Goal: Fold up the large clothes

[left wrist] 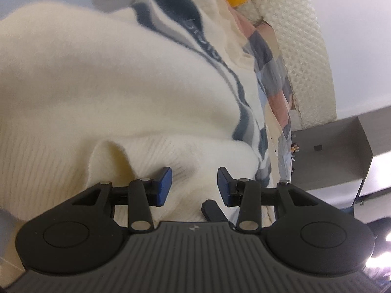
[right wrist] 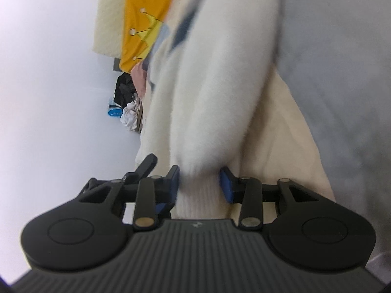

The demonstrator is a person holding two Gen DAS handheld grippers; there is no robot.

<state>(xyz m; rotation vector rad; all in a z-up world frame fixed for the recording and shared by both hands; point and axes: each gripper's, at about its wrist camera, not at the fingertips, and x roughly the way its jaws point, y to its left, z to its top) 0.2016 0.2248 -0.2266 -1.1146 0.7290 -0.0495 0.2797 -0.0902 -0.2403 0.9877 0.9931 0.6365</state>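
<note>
A fluffy cream sweater (left wrist: 102,80) with blue and grey stripes fills the left wrist view, spread over a pale surface. Its ribbed hem bulges up just ahead of my left gripper (left wrist: 194,185), which is open; the blue pads (left wrist: 165,185) stand apart with knit lying between them, loose. In the right wrist view the sweater's sleeve (right wrist: 220,78) runs away from me over the cream body. My right gripper (right wrist: 200,185) is shut on the sleeve's ribbed cuff (right wrist: 199,195), which fills the gap between its pads. The tip of the other gripper (right wrist: 146,164) shows at its left.
A yellow cloth (right wrist: 141,29) and a white textured blanket (left wrist: 300,56) lie at the far end, with checked fabric (left wrist: 271,68) beside the sweater. A grey cabinet (left wrist: 342,151) stands at the right. A dark heap of clothes (right wrist: 125,90) sits beyond the pale surface (right wrist: 61,97).
</note>
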